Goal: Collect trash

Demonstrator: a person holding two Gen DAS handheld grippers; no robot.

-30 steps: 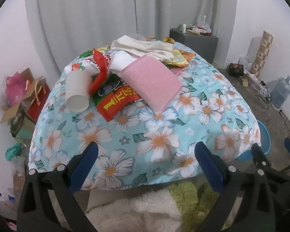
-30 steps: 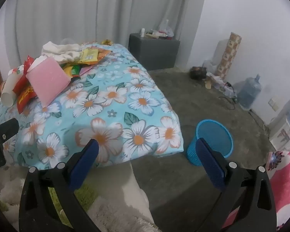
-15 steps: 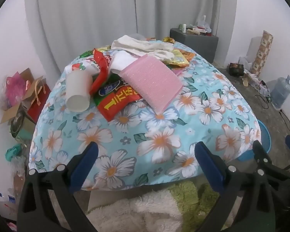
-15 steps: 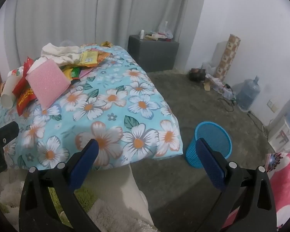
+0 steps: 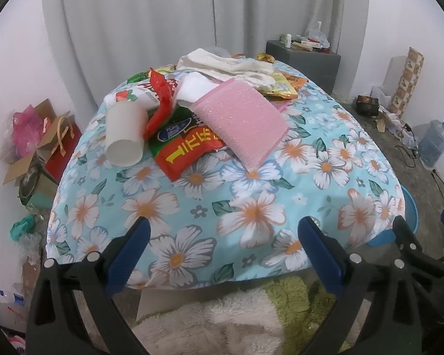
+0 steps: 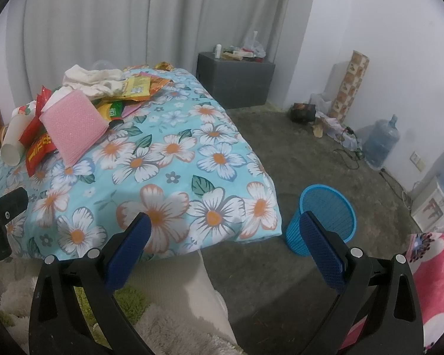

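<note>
A heap of trash lies at the far side of the flowered table (image 5: 251, 207): a white paper cup (image 5: 124, 133) on its side, a red snack wrapper (image 5: 189, 151), a pink bubble mailer (image 5: 239, 121), yellow packets (image 5: 281, 87) and white cloth (image 5: 231, 66). The same mailer (image 6: 74, 127) and cup (image 6: 13, 145) show at left in the right wrist view. A blue mesh bin (image 6: 325, 219) stands on the floor off the table's right corner. My left gripper (image 5: 225, 254) is open before the table's near edge, holding nothing. My right gripper (image 6: 222, 248) is open and empty too.
A grey cabinet (image 6: 236, 80) stands at the back by the curtain. Water bottles (image 6: 380, 142), a patterned roll (image 6: 350, 85) and cables line the right wall. Boxes and bags (image 5: 35, 145) crowd the floor left of the table. A shaggy rug (image 5: 222, 319) lies underneath me.
Both views have shifted slightly: the right wrist view has drifted so the bin sits nearer its right finger. Both grippers stay open and the trash has not moved.
</note>
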